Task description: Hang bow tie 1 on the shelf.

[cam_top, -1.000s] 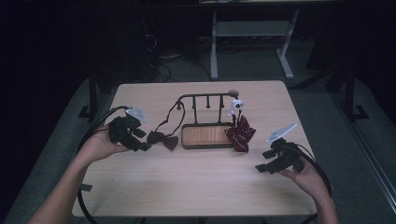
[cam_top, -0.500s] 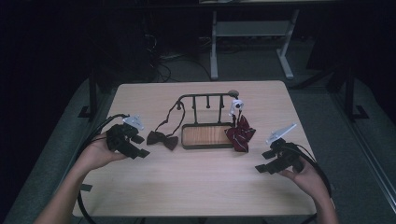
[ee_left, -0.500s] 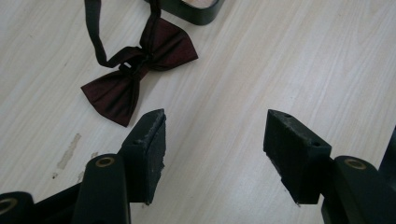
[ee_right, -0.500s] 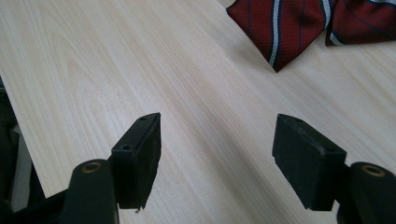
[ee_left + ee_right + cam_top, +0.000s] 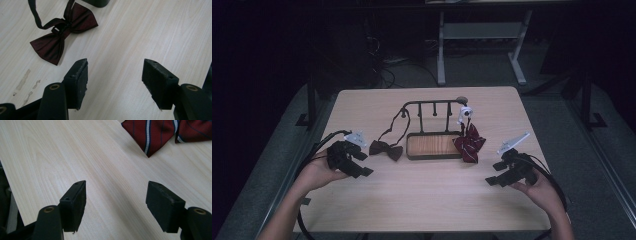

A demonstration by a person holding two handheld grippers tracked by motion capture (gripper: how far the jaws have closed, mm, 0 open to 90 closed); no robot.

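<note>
The dark bow tie (image 5: 386,149) lay flat on the bench (image 5: 427,200) left of centre, its strap running up to the rack (image 5: 432,106). The left gripper (image 5: 357,164), empty, had just been opening its jaws beside it, probably after release. The right gripper (image 5: 497,179) waited wide and empty near the striped tie (image 5: 469,144).

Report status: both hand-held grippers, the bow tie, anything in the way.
Left hand-held gripper jaws just opening, nothing between them. Right hand-held gripper open over bare table. Dark bow tie flat, untouched. Path clear.

Dark maroon bow tie (image 5: 63,28) lies flat on the table (image 5: 427,195), strap looped.
</note>
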